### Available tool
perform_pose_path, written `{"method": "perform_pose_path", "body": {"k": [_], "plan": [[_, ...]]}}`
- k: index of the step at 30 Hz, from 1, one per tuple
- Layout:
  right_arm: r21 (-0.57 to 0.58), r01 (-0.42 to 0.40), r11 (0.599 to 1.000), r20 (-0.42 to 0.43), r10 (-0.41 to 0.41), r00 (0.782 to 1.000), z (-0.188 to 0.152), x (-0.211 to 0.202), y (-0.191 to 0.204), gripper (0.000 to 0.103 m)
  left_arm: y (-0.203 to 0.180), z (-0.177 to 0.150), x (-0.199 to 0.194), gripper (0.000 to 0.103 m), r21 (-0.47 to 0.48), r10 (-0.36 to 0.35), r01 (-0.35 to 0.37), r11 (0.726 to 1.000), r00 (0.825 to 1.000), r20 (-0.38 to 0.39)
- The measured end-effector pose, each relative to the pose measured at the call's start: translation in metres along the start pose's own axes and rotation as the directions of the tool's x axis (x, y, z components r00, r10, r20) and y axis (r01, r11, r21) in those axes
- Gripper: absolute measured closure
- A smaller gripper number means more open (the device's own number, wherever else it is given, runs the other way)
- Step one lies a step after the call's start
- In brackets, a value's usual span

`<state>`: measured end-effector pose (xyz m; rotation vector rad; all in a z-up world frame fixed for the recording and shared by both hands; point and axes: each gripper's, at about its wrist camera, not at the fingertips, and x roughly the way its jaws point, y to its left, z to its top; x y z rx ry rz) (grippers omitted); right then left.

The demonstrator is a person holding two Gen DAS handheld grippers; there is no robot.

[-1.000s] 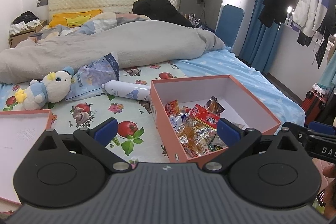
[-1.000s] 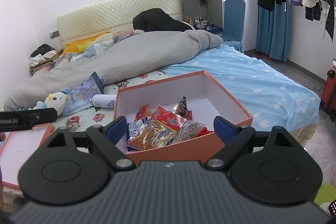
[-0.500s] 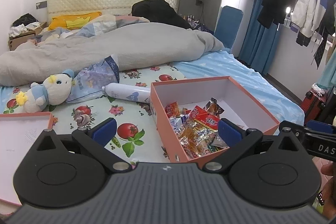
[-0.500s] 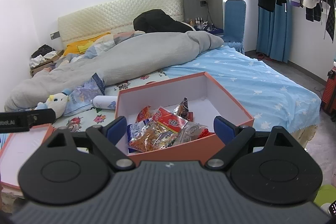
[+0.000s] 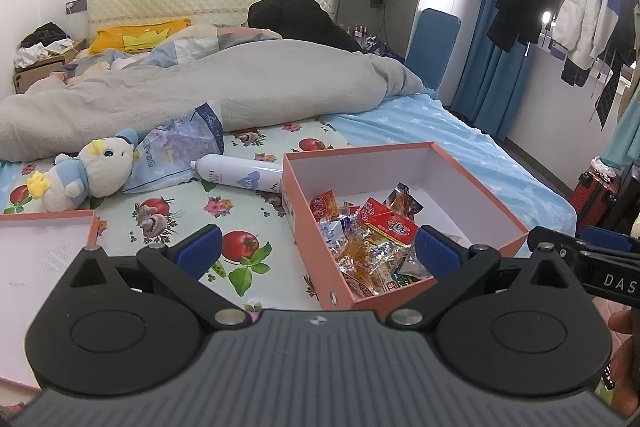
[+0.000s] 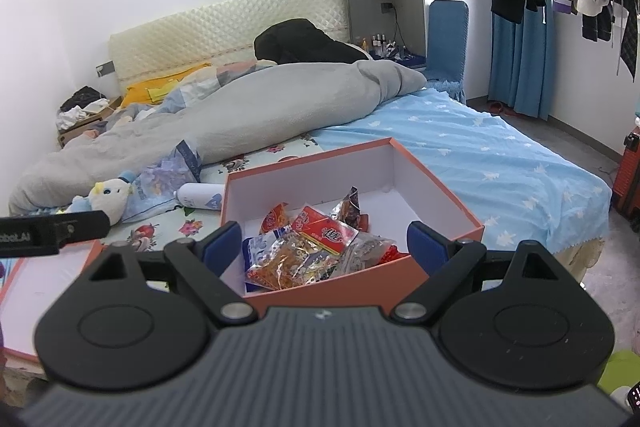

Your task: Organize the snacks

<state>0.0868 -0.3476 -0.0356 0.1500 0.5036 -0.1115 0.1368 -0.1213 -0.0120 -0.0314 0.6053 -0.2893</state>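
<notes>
Both my grippers hang over the near edge of the bed, angled down a bit. The left gripper point(image 5: 318, 251) has its jaws spread wide with nothing between them — under it is the fruit-print sheet point(image 5: 240, 215) and the near left corner of the box point(image 5: 404, 147). The right gripper point(image 6: 324, 243) is just as wide open and empty, and from its camera the blue pads point(image 6: 222, 241) frame the box's near wall point(image 6: 344, 287) without touching it. The box is orange outside, white inside, lid off, sitting on the bed where the fruit print meets the blue sheet point(image 6: 500, 163). The snacks point(image 6: 316, 247) are all piled in its near corner — crinkly orange and clear packets with a red one point(image 5: 386, 225) on top, and the far half of the box floor is bare. The lid point(image 5: 36, 251) lies open side up on the bed off to the left, well apart from the box. Just behind the box's left wall a white bottle point(image 5: 240, 177) lies on its side, with a crumpled bluish bag point(image 5: 180, 153) and a plush duck point(image 5: 92, 173) further left. A grey duvet point(image 5: 200, 95) is heaped across the back of the bed. In the left camera I can see a bit of the right gripper's side poking in at the right edge.
</notes>
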Motion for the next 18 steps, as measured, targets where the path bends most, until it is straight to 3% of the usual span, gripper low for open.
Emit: {"method": "perform_pose_path", "body": {"k": [18], "plan": [[0.006, 0.003, 1.000, 0.000, -0.003, 1.000, -0.0002, -0.0011, 0.0006, 0.012, 0.0000, 0.0023, -0.0025, 0.000, 0.000, -0.005, 0.005, 1.000, 1.000, -0.002]]}}
